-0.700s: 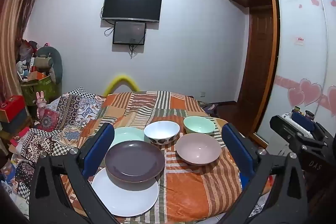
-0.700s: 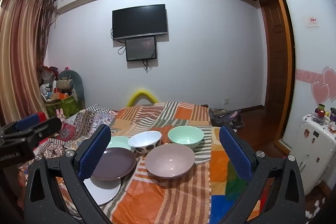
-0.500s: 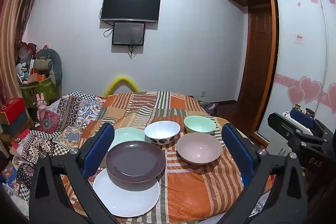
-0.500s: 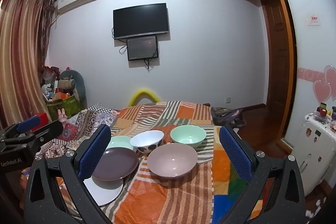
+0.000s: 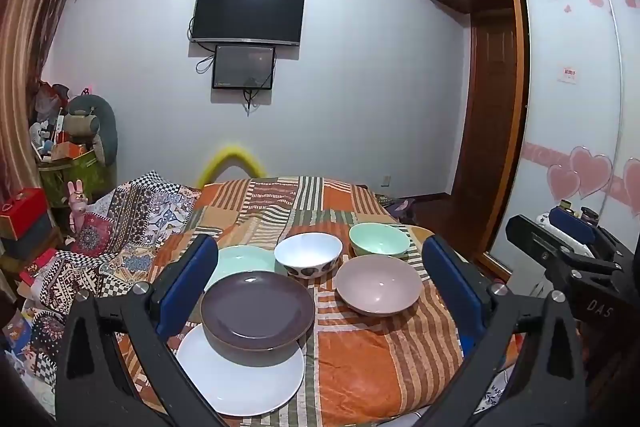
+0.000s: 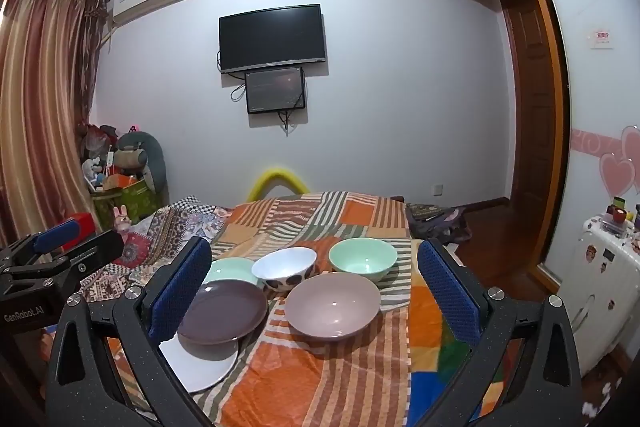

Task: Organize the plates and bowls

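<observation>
On a striped orange cloth (image 5: 376, 359) lie a white plate (image 5: 240, 379), a dark brown plate (image 5: 256, 311) overlapping it, a pale green plate (image 5: 240, 261), a white spotted bowl (image 5: 308, 253), a mint green bowl (image 5: 379, 239) and a pinkish-grey bowl (image 5: 378, 285). My left gripper (image 5: 320, 287) is open and empty, above and short of the dishes. My right gripper (image 6: 314, 293) is open and empty, likewise held back; the pinkish-grey bowl (image 6: 333, 305) and brown plate (image 6: 222, 311) lie between its fingers in view.
A patterned blanket (image 5: 120, 227) lies left of the cloth. Boxes and toys (image 5: 68, 155) pile up at the far left. A small white fridge (image 6: 600, 287) stands at the right, by a wardrobe door (image 5: 572, 107). The left gripper's body (image 6: 52, 263) shows in the right wrist view.
Both grippers have drifted slightly, so the dishes sit a touch further right in the views. Nothing on the cloth has moved and both stay open.
</observation>
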